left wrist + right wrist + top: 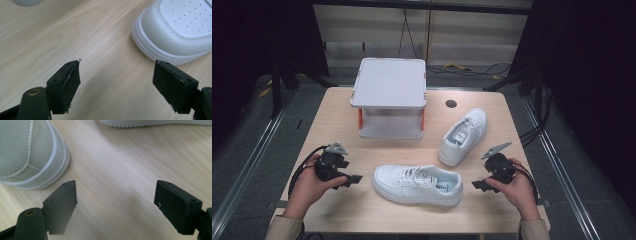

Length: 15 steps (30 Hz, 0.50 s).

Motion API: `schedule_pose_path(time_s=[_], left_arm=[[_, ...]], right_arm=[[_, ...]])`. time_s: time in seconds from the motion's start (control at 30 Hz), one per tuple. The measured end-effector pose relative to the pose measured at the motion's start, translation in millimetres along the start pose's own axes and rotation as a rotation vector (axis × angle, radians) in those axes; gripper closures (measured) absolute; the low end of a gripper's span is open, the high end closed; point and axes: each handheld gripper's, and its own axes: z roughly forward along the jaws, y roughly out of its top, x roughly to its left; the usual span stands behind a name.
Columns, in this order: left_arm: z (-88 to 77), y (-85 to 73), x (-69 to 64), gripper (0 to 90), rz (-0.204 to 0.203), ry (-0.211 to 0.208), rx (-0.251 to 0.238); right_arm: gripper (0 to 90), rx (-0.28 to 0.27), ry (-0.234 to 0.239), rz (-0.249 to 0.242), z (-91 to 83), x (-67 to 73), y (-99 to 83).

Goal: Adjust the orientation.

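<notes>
Table [337, 210]: pale wood, rectangular, bearing all items below; a dark round hole near its far edge

Stand [389, 97]: white two-tier platform with orange posts, far centre of the table; its lower shelf is in shadow, contents not readable

Near shoe [417, 184]: white low-top sneaker, lying across the front of the table between the two grippers, toe toward the left gripper, heel toward the right; judged light, with a soft yielding upper over a stiffer rubber sole; smooth leather likely slippery under flat pads; best taken at the heel collar or across the sole edge, not the laces; in the left gripper view the perforated toe [175, 30] is cut off by the frame

Far shoe [463, 136]: its pair, angled toward the far right, just apart from the first; same handling expected; inside of the opening hard to make out

Left gripper [353, 179]: held in the left hand, jaws spread wide, nothing between them, just short of the toe

Right gripper [477, 185]: held in the right hand, jaws likewise released and empty, near the heel [32, 155]
</notes>
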Motion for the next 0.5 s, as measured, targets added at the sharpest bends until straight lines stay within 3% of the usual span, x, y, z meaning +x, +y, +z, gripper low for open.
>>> schedule_pose_path(time_s=[0.5], left_arm=[[-0.4, 0.7, 0.2, 23.2, -0.005, -0.002, 0.009]], right_arm=[[19.6, -0.022, -0.019, -0.037, -10.5, 4.0, 2.6]])
